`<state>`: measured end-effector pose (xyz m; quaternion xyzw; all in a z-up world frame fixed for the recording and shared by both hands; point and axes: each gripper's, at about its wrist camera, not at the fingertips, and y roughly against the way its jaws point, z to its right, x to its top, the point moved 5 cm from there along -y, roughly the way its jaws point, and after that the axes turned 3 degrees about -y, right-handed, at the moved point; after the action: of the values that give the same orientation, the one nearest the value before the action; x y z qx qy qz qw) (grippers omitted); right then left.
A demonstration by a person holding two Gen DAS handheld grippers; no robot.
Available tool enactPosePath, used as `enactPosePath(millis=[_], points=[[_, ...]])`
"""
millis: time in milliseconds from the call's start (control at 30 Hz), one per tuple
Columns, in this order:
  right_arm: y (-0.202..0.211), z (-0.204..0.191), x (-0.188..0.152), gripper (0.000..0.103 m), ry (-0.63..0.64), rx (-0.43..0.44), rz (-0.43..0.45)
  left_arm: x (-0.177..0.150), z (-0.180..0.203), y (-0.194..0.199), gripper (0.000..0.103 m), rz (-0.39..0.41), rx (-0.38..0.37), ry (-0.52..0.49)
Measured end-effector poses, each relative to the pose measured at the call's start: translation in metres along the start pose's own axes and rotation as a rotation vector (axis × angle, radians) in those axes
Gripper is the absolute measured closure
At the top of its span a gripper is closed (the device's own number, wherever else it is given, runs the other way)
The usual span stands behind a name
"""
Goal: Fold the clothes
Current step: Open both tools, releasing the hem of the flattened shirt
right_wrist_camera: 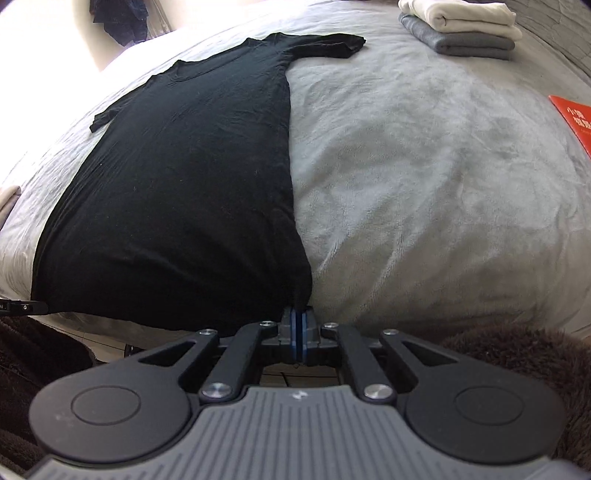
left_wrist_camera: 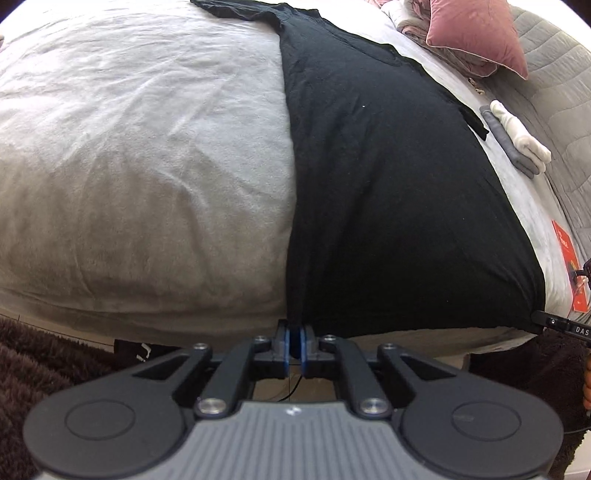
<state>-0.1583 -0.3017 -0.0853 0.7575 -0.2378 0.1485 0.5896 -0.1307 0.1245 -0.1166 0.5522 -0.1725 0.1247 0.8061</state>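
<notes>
Presently catalogued: black T-shirt (left_wrist_camera: 388,192), spread flat on the bed (left_wrist_camera: 140,147), hem at the near edge. Left claw (left_wrist_camera: 295,341) and right claw (right_wrist_camera: 298,328) each pinched shut on a hem corner. Judged step: lengthwise fold; both corners would need lifting together. Folded clothes (right_wrist_camera: 461,26) stacked nearby. No containers seen.

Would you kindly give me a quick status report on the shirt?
Left gripper and right gripper each shut on a bottom-hem corner. Black T-shirt flat on bed, unfolded. Folded stack clear of it.
</notes>
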Motion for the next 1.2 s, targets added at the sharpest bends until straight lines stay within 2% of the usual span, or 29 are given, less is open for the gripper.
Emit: enactPosePath(millis=[67,100,133,200,267,333,367,433,533,667,833,900,1000,1133,1200], points=[[0.003,0.000,0.001,0.095,0.009,-0.003,0.005,0.002,-0.002,0.002,0.094,-0.013,-0.008,-0.002],[0.006,0.000,0.002,0.090,0.016,-0.010,0.010,0.003,-0.004,0.004,0.089,-0.015,-0.012,-0.001],[0.009,-0.001,0.003,0.089,0.024,-0.017,0.015,0.004,-0.006,0.007,0.080,-0.008,-0.015,0.006],[0.013,0.000,0.008,0.088,0.023,-0.028,0.043,0.011,-0.009,0.017,0.070,0.033,-0.015,0.024],[0.018,0.002,0.013,0.081,0.022,-0.038,0.073,0.017,-0.012,0.027,0.068,0.074,-0.014,0.042],[0.023,0.003,0.019,0.056,0.020,-0.048,0.102,0.024,-0.014,0.037,0.061,0.121,-0.013,0.055],[0.023,0.000,0.024,0.055,0.032,-0.050,0.135,0.031,-0.012,0.039,0.058,0.162,-0.010,0.050],[0.018,-0.008,0.036,0.055,0.051,-0.048,0.184,0.045,-0.004,0.038,0.045,0.231,0.002,0.031],[0.005,-0.026,0.056,0.055,0.072,-0.018,0.271,0.066,0.016,0.024,0.041,0.310,0.000,-0.017],[-0.019,-0.054,0.085,0.055,0.109,-0.007,0.376,0.091,0.043,0.000,0.040,0.367,-0.020,-0.066],[-0.053,-0.084,0.114,0.055,0.155,0.044,0.391,0.122,0.065,-0.026,0.038,0.436,-0.022,-0.117],[-0.066,-0.091,0.121,0.055,0.172,0.058,0.384,0.129,0.064,-0.039,0.038,0.434,-0.016,-0.126],[-0.068,-0.075,0.127,0.055,0.137,0.045,0.376,0.133,0.056,-0.054,0.037,0.407,0.017,-0.156],[-0.070,-0.051,0.135,0.054,0.086,0.027,0.365,0.131,0.051,-0.048,0.037,0.379,0.039,-0.259],[-0.071,-0.040,0.138,0.052,0.061,0.018,0.359,0.137,0.048,-0.045,0.037,0.363,0.053,-0.276]])
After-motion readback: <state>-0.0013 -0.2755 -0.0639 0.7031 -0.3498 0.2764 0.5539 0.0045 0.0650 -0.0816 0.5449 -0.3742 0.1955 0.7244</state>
